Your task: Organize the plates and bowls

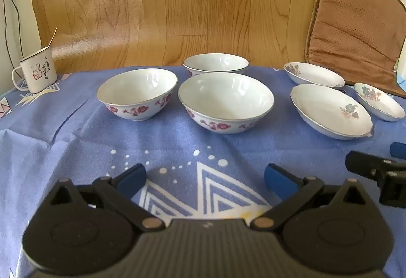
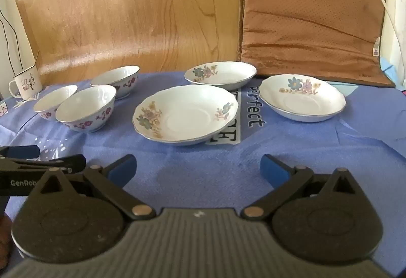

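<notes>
You held the left gripper [image 1: 204, 177] and right gripper [image 2: 198, 167] with jaws spread wide and empty. Three white bowls [image 1: 225, 102] with red flowers sat left on the blue-clothed tabletop [image 2: 317, 151]; three floral plates [image 2: 185, 118] sat right.

Soft daylight, mild glare on wood, fisheye-bent edges.

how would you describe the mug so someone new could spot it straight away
Start at the blue tablecloth and go to its far left edge, left of the three flowered bowls. The mug stands there alone, upright. It is the only piece with a handle, a red thumbs-up drawing and a thin stick poking out.
</notes>
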Tool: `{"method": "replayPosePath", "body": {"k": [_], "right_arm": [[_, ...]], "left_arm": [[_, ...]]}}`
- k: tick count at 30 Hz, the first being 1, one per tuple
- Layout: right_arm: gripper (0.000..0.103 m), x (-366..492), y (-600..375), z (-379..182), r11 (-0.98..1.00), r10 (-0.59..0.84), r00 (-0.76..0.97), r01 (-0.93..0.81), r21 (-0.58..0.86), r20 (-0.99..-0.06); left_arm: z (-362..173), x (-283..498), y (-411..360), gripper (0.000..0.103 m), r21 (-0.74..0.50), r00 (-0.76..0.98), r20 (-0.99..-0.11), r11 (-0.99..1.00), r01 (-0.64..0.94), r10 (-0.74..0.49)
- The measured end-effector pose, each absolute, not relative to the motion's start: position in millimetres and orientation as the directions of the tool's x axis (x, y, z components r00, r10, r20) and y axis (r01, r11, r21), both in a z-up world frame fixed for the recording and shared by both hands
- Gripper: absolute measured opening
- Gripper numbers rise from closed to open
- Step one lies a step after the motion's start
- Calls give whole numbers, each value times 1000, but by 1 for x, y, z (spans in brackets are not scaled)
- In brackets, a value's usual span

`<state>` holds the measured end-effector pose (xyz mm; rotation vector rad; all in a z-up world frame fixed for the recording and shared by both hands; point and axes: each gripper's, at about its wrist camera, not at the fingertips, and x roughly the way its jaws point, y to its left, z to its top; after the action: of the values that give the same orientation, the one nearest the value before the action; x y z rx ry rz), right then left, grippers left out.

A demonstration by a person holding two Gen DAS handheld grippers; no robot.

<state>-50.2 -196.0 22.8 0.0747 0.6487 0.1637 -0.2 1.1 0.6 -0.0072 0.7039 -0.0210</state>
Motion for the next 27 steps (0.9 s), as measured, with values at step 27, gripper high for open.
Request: {"method": "replayPosePath", "body": {"k": [27], "right_arm": [[103,-47,-187,22,985,161,756,-162,57,-635]], "left_arm": [[1,-5,-7,103,72,768,-640,996,45,12]]}}
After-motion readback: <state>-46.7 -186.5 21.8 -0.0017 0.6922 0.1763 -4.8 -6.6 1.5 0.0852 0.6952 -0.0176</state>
